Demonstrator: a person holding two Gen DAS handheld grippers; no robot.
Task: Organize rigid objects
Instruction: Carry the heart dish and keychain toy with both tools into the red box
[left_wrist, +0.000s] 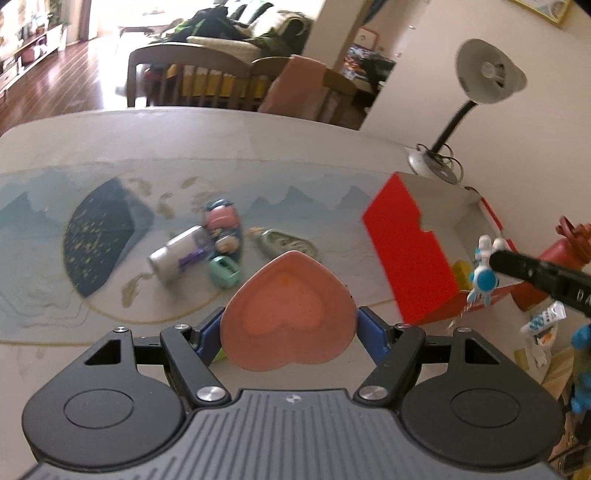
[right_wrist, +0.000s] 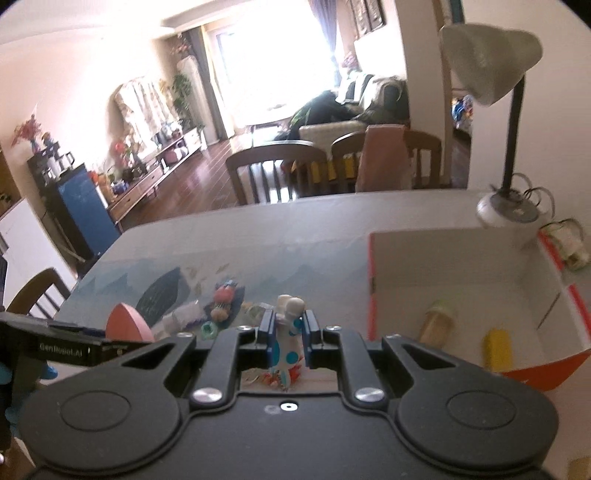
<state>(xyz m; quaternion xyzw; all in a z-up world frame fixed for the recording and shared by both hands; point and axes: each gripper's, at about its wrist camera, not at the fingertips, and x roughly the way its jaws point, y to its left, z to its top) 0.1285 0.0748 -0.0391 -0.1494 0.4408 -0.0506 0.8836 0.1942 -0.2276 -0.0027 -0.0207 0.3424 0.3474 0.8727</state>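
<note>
My left gripper (left_wrist: 289, 328) is shut on a pink heart-shaped dish (left_wrist: 290, 314), held above the table with its lobes toward me. That dish (right_wrist: 127, 323) also shows at the left of the right wrist view. My right gripper (right_wrist: 289, 326) is shut on a small white and blue toy figure (right_wrist: 286, 332). From the left wrist view the same toy (left_wrist: 484, 273) hangs at the tip of the right gripper, over the edge of the red box (left_wrist: 406, 251). The open box (right_wrist: 461, 280) holds a pale bottle-like thing (right_wrist: 437, 321) and a yellow block (right_wrist: 498, 349).
On the patterned table mat (left_wrist: 110, 221) lie a silver cylinder (left_wrist: 177, 254), a mint-green thing (left_wrist: 223, 271), a dark tray of small toys (left_wrist: 223, 229) and a flat grey-green object (left_wrist: 288, 243). A desk lamp (left_wrist: 484, 74) stands behind the box. Chairs (right_wrist: 277, 170) line the table's far edge.
</note>
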